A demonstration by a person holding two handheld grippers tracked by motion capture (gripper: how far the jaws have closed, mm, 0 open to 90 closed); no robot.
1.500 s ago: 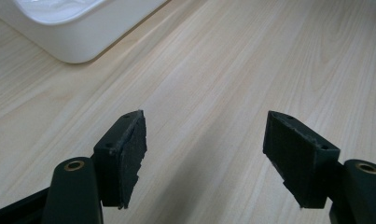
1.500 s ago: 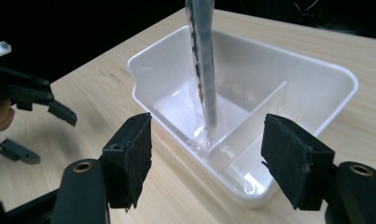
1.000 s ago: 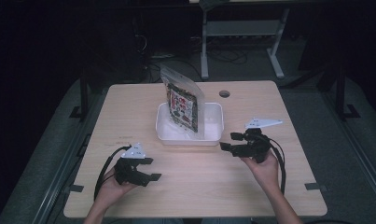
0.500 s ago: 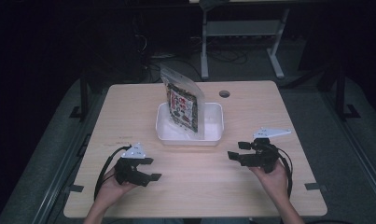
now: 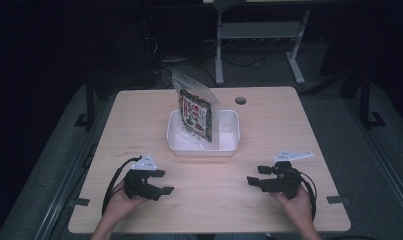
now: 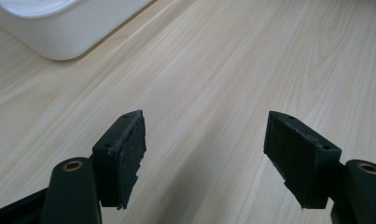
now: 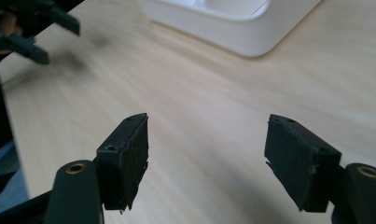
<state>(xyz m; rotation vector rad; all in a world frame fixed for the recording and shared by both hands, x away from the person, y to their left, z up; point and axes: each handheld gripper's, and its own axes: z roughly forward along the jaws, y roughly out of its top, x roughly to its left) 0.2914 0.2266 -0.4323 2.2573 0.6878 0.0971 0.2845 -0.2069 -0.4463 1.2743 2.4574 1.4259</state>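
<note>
A printed snack bag (image 5: 195, 111) with a clear top stands upright in a white rectangular tub (image 5: 228, 141) at the middle of the wooden table. My left gripper (image 5: 162, 182) rests low at the front left of the table, jaws apart with nothing between them (image 6: 205, 158). At the front right my right gripper (image 5: 255, 175) is also open and empty (image 7: 206, 161). A corner of the white tub (image 6: 59, 28) lies ahead of the left jaws, and the tub (image 7: 232, 23) is ahead of the right jaws too.
The table has a round cable hole (image 5: 240, 100) at the back right. Black clips (image 5: 79, 202) sit on the table's side edges. A metal stand (image 5: 259, 35) is on the dark floor behind the table. The left gripper (image 7: 27, 28) shows far off in the right gripper view.
My right gripper has drawn back from beside the tub toward the front edge of the table. The left gripper and the bag have stayed put.
</note>
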